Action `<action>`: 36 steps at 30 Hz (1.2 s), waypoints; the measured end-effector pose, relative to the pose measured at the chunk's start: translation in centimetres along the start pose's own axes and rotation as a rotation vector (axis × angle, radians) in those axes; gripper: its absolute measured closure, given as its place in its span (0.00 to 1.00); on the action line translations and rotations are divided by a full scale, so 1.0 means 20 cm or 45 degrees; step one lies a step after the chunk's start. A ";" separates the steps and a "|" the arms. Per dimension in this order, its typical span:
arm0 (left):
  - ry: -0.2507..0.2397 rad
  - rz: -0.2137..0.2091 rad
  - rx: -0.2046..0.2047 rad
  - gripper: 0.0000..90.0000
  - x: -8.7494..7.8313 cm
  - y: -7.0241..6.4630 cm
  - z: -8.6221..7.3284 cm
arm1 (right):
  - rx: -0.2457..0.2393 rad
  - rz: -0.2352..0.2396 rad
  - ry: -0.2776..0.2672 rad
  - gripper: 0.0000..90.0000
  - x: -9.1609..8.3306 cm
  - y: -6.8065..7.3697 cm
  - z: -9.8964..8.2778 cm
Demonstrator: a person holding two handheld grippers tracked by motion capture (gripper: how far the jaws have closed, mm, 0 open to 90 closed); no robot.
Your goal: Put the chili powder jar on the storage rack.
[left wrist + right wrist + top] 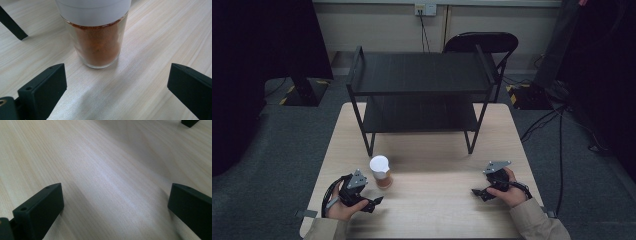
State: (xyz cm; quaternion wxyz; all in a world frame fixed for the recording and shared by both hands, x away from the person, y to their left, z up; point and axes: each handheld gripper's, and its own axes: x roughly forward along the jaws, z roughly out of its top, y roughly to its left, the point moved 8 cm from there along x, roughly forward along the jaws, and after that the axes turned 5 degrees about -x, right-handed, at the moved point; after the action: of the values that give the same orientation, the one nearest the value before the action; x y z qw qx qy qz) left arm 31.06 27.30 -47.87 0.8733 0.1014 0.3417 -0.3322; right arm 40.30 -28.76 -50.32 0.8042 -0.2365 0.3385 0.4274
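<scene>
A glass jar of orange-brown powder with a white lid [381,171] stands upright on the wooden table [432,205], in front of a black two-tier rack [419,92]. In the left gripper view the jar [96,42] is close ahead, just beyond the wide-apart jaws. My left gripper [374,202] rests low at the table's front left, open and empty, a little to the near side of the jar. My right gripper [477,192] sits at the front right, open over bare wood [110,175], with nothing between its jaws.
The rack's legs [369,145] stand on the far half of the table; one foot [13,28] is left of the jar. A black chair [482,45] stands behind the table. Cables run on the grey floor [552,130] at right.
</scene>
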 end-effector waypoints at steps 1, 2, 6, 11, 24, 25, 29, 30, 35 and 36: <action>-0.005 0.002 -0.004 0.02 0.00 0.00 0.00 | 0.000 0.000 0.000 0.00 0.00 0.00 0.00; -0.007 0.005 -0.005 0.02 0.00 -0.01 0.00 | 0.000 0.000 0.000 0.00 0.00 0.00 0.00; 0.010 0.005 0.011 0.02 0.01 0.00 0.01 | 0.000 0.000 -0.003 0.00 0.00 0.00 0.00; 0.004 0.000 -0.003 0.02 0.01 -0.01 0.00 | -0.001 0.001 -0.004 0.00 0.00 0.00 0.00; -0.042 0.004 -0.026 0.02 0.01 -0.01 0.03 | 0.002 -0.002 -0.008 0.00 0.00 0.00 0.00; -0.049 -0.002 -0.031 0.02 0.01 0.00 0.03 | 0.002 -0.003 -0.010 0.00 0.00 0.00 0.00; -0.082 0.024 -0.059 0.02 0.03 0.00 0.05 | 0.004 -0.004 -0.011 0.00 0.00 0.00 0.00; -0.092 0.036 -0.088 0.01 0.04 0.01 0.06 | 0.003 -0.004 -0.012 0.00 0.00 0.00 0.00; -0.113 0.040 -0.130 0.01 0.07 0.03 0.07 | 0.002 -0.004 -0.013 0.00 0.00 0.00 0.00; -0.120 0.041 -0.136 0.01 0.07 0.03 0.07 | 0.002 -0.004 -0.013 0.00 0.00 0.00 0.00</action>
State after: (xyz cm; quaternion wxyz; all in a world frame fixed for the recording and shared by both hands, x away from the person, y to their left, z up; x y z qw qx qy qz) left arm 32.98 26.38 -47.81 0.8979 0.0445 0.3156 -0.3037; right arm 40.29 -28.73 -50.44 0.8067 -0.2341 0.3345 0.4271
